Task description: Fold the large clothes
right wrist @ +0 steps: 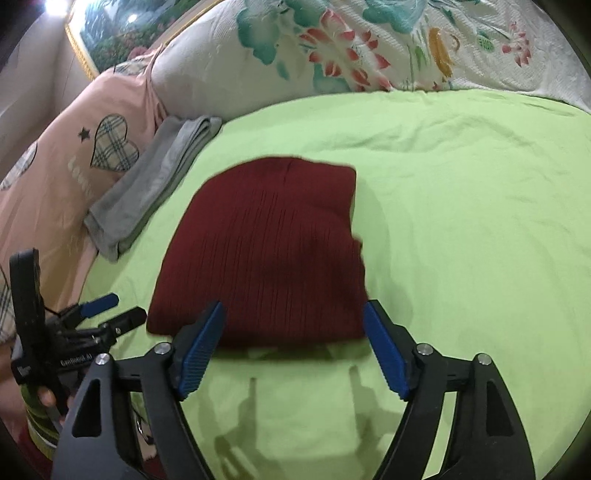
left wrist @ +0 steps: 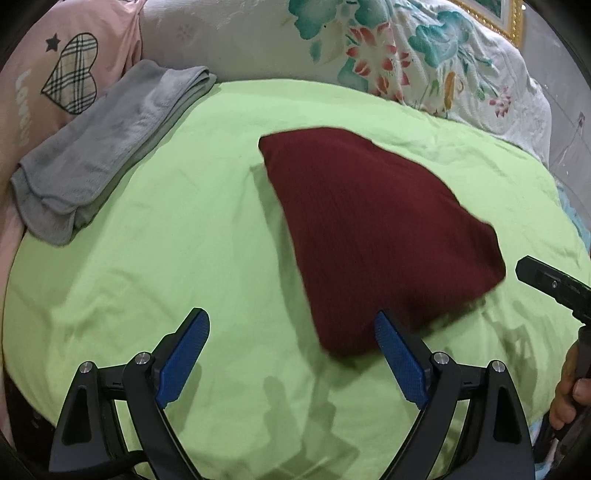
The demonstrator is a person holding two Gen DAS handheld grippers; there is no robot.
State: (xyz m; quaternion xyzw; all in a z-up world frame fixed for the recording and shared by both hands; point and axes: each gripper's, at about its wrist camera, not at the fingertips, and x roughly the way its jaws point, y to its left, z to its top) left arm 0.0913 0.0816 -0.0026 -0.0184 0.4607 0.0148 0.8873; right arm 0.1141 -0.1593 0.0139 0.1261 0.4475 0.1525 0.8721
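A dark red ribbed knit garment [left wrist: 376,236] lies folded into a compact block on the light green sheet [left wrist: 184,258]; it also shows in the right wrist view [right wrist: 266,251]. My left gripper [left wrist: 291,328] is open and empty, above the sheet just left of the garment's near corner. My right gripper [right wrist: 293,314] is open and empty, its blue pads [right wrist: 201,350] straddling the garment's near edge from above. The left gripper also shows in the right wrist view [right wrist: 107,310], at the far left.
A folded grey garment [left wrist: 107,147] lies at the sheet's left edge, against a pink pillow [left wrist: 55,74] with a plaid heart. A floral quilt [left wrist: 406,55] is bunched along the far side. A gold-framed picture [right wrist: 122,33] hangs behind.
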